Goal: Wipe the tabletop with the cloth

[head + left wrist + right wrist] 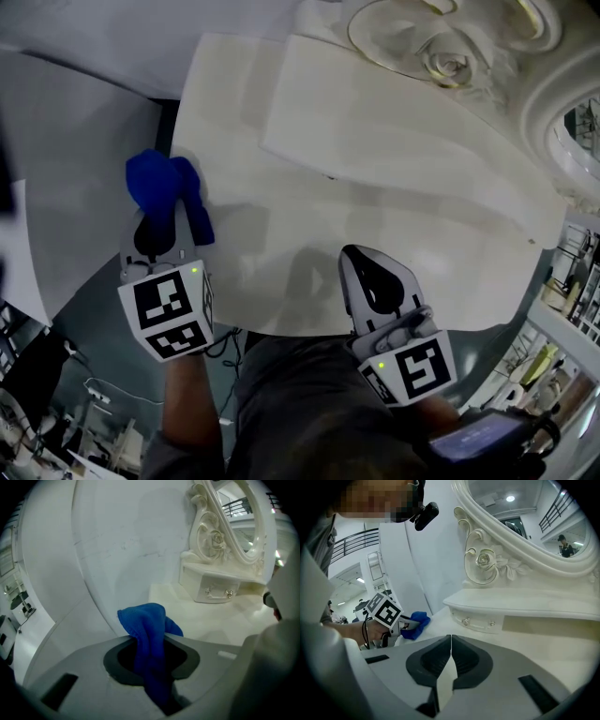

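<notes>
A blue cloth [166,192] is bunched at the left edge of the cream tabletop [375,225]. My left gripper [161,217] is shut on the cloth; in the left gripper view the blue cloth [150,641] runs down between the closed jaws and puffs out past the tips. My right gripper [363,262] rests over the table's near edge, shut with nothing in it; its jaws meet along one line in the right gripper view [451,639]. From there I also see the cloth [416,622] and the left gripper's marker cube [384,610].
An ornate white mirror frame [450,47] with a rose carving stands at the back of the table. A small drawer shelf [487,616] sits under it. White wall panels [75,187] lie left of the table. Shelves with clutter [572,291] stand at the right.
</notes>
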Tool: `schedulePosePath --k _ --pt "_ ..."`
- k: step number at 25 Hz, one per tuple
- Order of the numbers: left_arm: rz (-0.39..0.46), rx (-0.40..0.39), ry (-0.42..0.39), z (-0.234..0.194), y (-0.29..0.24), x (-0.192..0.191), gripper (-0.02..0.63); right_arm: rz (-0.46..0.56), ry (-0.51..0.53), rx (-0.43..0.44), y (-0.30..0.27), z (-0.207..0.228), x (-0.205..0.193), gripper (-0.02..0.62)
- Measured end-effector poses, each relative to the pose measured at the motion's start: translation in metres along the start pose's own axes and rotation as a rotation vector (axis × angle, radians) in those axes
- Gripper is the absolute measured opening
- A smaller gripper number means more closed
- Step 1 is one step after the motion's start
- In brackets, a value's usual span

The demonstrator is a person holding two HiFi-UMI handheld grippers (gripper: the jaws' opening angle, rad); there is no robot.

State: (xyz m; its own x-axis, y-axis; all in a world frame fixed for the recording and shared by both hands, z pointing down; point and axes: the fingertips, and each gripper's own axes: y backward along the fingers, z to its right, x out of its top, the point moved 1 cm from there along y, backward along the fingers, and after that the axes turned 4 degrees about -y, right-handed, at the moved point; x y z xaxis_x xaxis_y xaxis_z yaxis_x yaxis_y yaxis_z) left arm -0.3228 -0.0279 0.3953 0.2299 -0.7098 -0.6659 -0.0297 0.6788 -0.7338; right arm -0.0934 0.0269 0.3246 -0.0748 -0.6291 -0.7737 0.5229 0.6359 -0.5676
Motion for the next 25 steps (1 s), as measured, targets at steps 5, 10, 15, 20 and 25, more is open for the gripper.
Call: schedulePosePath --k 5,10,15,20,25 --pt "-0.009 -0.02 0.004 0.016 -0.001 0.003 0.087 0.02 -0.002 -0.004 0.011 0.01 0.006 0.015" --pt "-0.012 -0.044 0.002 0.036 -0.003 0.009 0.086 0.035 -0.018 -0.023 0.022 0.027 0.005 0.015" --pt "-0.014 -0.063 -0.029 0.057 -0.001 0.014 0.086 0.046 -0.031 -0.035 0.036 0.039 0.002 0.015" --pt "-0.01 -0.089 -0.06 0.083 0.002 0.018 0.086 0.058 -0.041 -0.05 0.05 0.051 -0.001 0.015" --pt "-0.008 -0.111 -0.064 0.106 0.004 0.02 0.086 0.065 -0.048 -0.064 0.065 0.062 -0.007 0.015"
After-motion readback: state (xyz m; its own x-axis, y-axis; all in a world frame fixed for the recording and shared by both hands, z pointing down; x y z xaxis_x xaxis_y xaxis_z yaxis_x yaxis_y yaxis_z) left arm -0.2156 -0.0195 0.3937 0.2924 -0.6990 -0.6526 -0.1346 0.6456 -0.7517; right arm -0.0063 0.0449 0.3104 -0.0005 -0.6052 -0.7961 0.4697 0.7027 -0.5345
